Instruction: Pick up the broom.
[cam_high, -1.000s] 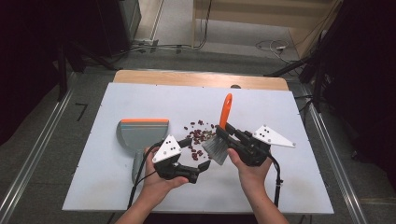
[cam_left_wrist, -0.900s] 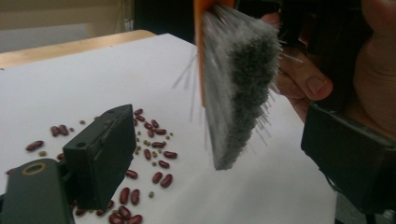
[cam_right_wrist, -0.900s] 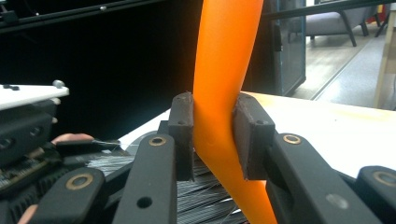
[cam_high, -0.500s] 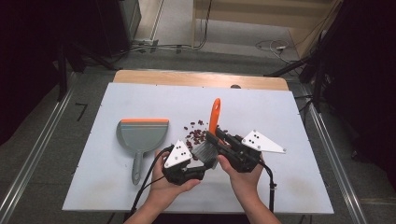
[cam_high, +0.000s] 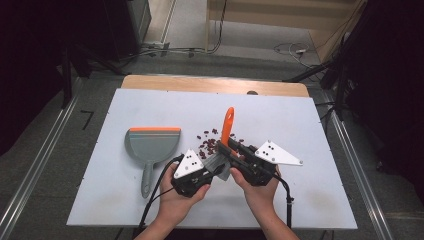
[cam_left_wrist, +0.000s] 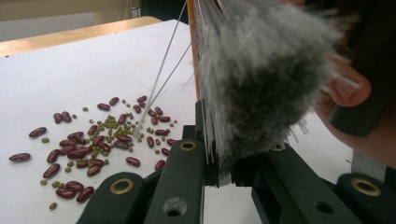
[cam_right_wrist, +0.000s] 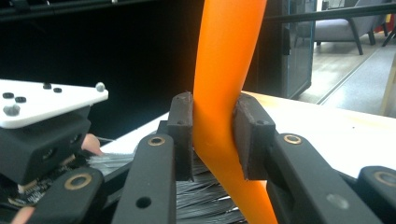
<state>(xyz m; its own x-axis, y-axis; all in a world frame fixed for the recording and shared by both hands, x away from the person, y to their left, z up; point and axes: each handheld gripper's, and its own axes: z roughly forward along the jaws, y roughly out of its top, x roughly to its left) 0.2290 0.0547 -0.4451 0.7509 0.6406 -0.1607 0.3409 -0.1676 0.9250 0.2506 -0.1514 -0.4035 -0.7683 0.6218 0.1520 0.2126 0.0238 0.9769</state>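
R gripper (cam_right_wrist: 212, 140) pinches brush (cam_high: 226, 137) by its stiff, slick orange handle; L gripper (cam_left_wrist: 219, 163) just closed on soft bristles (cam_left_wrist: 261, 79) (light, floppy). Steer w/ handle.

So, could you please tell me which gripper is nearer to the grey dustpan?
The left. The left gripper sits just right of the dustpan handle, shut on the brush bristles. The right gripper is farther right, shut on the brush's orange handle.
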